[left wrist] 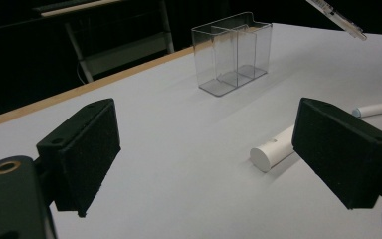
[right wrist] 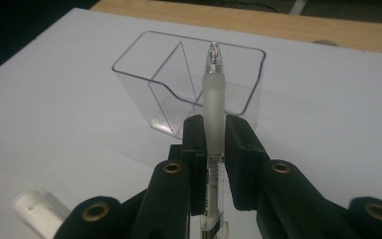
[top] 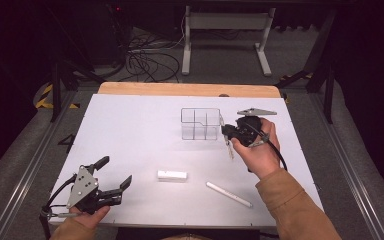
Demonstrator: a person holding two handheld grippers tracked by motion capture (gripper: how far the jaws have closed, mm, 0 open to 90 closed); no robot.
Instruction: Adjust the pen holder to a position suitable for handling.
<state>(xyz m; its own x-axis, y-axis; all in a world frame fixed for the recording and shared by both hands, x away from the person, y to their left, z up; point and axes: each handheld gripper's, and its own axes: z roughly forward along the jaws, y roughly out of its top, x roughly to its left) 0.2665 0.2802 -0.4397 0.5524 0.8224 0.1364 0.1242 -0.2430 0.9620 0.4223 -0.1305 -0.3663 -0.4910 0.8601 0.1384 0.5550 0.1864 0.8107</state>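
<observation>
Your left gripper (top: 114, 178) rests at the table's (top: 130, 130) near-left corner with jaws spread wide on nothing, the white tube (top: 172, 175) and the white pen (top: 228, 194) lying to its right. Your right gripper (top: 226, 132) is clamped on the clear pen (right wrist: 213, 107) beside the clear organizer (top: 200, 123). This looks like the carry step: next, bring the tip over one compartment, lower and release. Which compartment is hard to judge, since the walls are see-through, and the pen's lower end is cut off.

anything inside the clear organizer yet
Nothing seen inside: the clear organizer shows only its own dividers. The pen, clamped in the right gripper, covers a strip of the rear compartment, which stays unseen.
</observation>
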